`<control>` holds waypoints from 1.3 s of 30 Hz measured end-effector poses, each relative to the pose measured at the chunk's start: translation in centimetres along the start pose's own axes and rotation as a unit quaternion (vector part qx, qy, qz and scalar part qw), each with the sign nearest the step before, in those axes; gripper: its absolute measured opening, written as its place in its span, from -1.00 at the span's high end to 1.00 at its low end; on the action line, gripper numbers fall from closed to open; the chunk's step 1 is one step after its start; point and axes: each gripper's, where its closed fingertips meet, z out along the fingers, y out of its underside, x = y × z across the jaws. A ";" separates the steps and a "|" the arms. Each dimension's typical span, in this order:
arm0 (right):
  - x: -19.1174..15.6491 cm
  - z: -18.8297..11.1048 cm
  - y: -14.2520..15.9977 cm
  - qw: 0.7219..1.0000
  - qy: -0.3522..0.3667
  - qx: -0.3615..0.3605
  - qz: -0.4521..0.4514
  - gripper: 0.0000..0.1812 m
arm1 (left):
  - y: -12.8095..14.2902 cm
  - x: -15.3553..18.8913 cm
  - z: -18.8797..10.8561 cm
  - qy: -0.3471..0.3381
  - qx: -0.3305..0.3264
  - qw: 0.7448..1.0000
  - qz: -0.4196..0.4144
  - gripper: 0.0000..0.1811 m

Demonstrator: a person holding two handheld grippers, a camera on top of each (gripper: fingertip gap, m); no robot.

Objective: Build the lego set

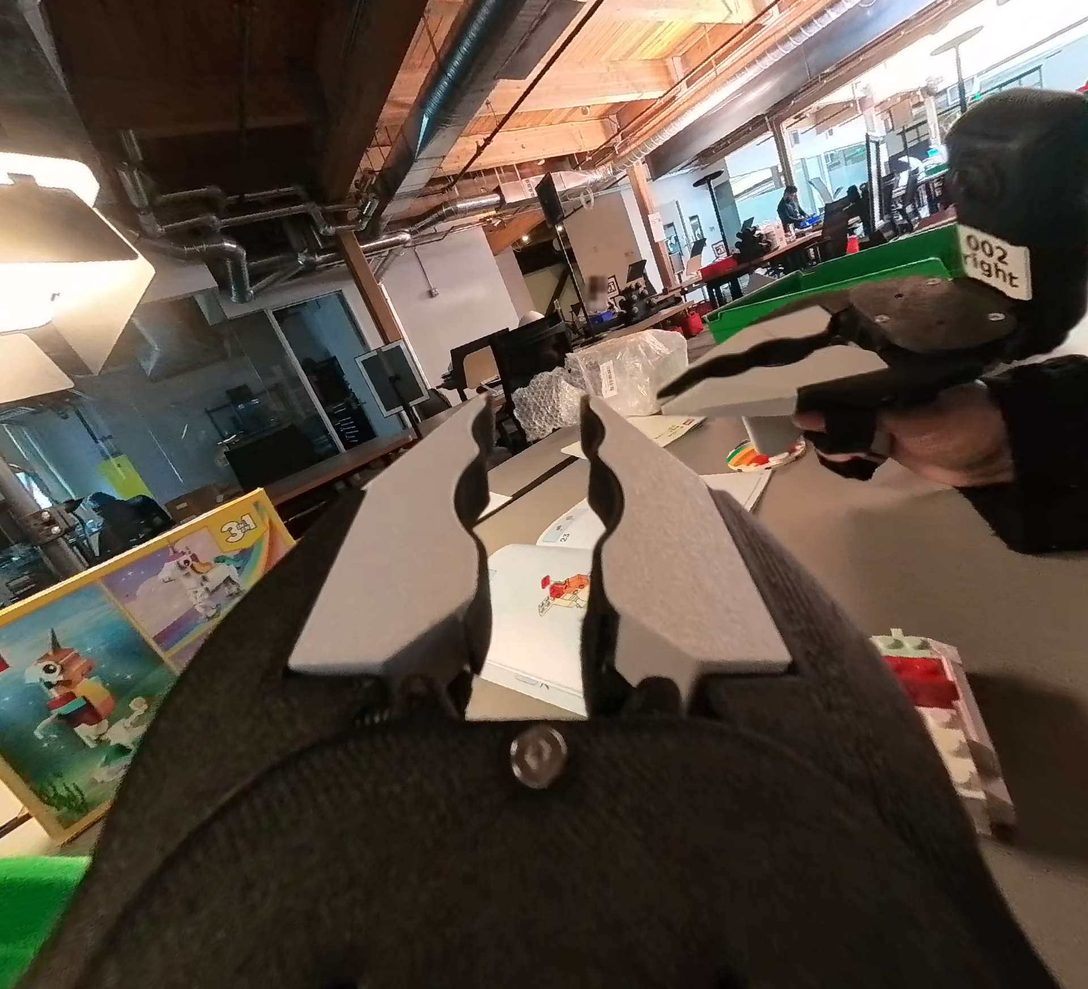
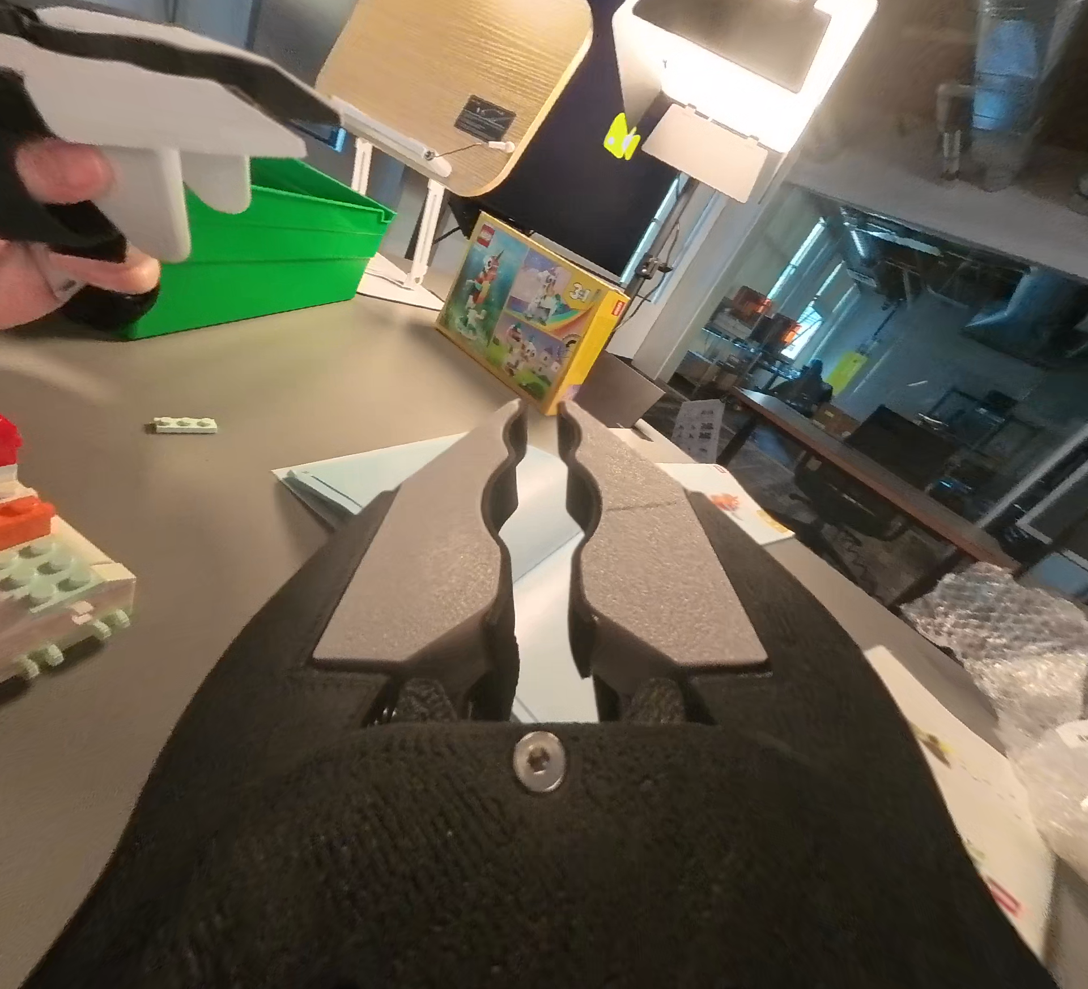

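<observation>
**Right wrist view: both claws empty, loose plate waiting on the table**

Right wrist view puts your right claw (image 2: 538,410) above the grey table (image 2: 235,490), jaws parted by a narrow gap, nothing between them. Left claw (image 1: 536,407) reads the same in its own view: a slightly wider gap, nothing held.

Landmark: the instruction booklet (image 2: 377,481) lying open on the table.
- Pale green plate (image 2: 185,424): left of the booklet, lying flat, apart from everything.
- Half-built model (image 2: 47,578): nearer you than the plate, at the frame's left edge.
- Yellow set box (image 2: 530,313): beyond the booklet, standing upright.
- Green bin (image 2: 265,254): far left of the box.

Risks, as I judge them:
- The plate lies low and flat, so your jaws could skid over it or flick it away.
- Pressing a piece on hard could shift or crack the model, which nothing steadies.

Hard to read:
- The model is cut off in both views and blurred, so its next free spot is unclear.
- Your claws cover most of the booklet page.
</observation>
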 end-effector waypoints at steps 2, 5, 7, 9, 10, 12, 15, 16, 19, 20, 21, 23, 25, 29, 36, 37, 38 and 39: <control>0.2 -0.1 0.0 1.000 0.003 0.002 0.007 0.91 | 0.1 0.1 0.0 0.002 -0.002 1.000 0.001 0.70; 0.4 0.0 0.2 1.000 0.002 0.000 0.020 0.91 | 0.2 0.2 0.0 0.004 -0.003 1.000 0.002 0.71; 0.4 0.0 0.2 1.000 0.001 0.000 0.023 0.91 | 0.2 0.2 0.1 0.005 -0.004 1.000 0.002 0.71; 0.4 0.0 0.2 1.000 0.000 0.001 0.022 0.91 | 0.2 0.2 0.0 0.006 -0.004 1.000 0.003 0.71; 0.3 0.0 0.2 1.000 -0.001 0.001 0.021 0.91 | 0.2 0.2 0.1 0.005 -0.005 1.000 0.004 0.71; 0.2 0.0 0.2 1.000 -0.003 0.000 0.018 0.91 | 0.3 0.2 0.1 0.005 -0.006 1.000 0.007 0.71; 0.1 0.0 0.1 1.000 -0.005 0.000 0.012 0.91 | 0.3 0.3 0.1 0.006 -0.006 1.000 0.010 0.71; 0.0 0.0 0.1 1.000 -0.006 0.000 0.011 0.91 | 0.3 0.3 0.1 0.006 -0.006 1.000 0.009 0.72; -0.1 0.1 0.2 1.000 -0.009 -0.002 0.010 0.91 | 0.3 0.3 0.0 0.006 -0.006 1.000 0.008 0.72; -0.1 0.1 0.2 1.000 -0.010 -0.003 0.010 0.91 | 0.3 0.3 0.0 0.007 -0.006 1.000 0.008 0.72; -0.1 0.1 0.2 1.000 -0.011 -0.003 0.010 0.91 | 0.3 0.3 0.1 0.007 -0.006 1.000 0.008 0.72; -0.2 0.1 0.3 1.000 -0.013 -0.004 0.009 0.91 | 0.4 0.4 0.1 0.009 -0.007 1.000 0.009 0.72; -0.3 0.1 0.3 1.000 -0.014 -0.004 0.009 0.91 | 0.4 0.4 0.1 0.011 -0.008 1.000 0.009 0.72; -0.4 0.2 0.4 1.000 -0.018 -0.005 0.007 0.91 | 0.5 0.6 0.1 0.014 -0.011 1.000 0.009 0.73; -0.7 0.3 0.4 1.000 -0.025 -0.006 -0.001 0.92 | 0.7 0.9 0.2 0.022 -0.014 1.000 0.009 0.74; -0.7 0.4 0.6 1.000 -0.027 -0.007 -0.004 0.92 | 0.7 1.1 0.2 0.029 -0.015 0.999 0.008 0.76; -0.6 0.6 0.9 1.000 -0.025 -0.010 -0.004 0.92 | 0.7 1.4 0.3 0.037 -0.016 0.999 0.006 0.77; -0.3 0.9 1.1 1.000 -0.022 -0.014 -0.003 0.92 | 0.8 1.6 0.3 0.041 -0.016 0.999 0.005 0.77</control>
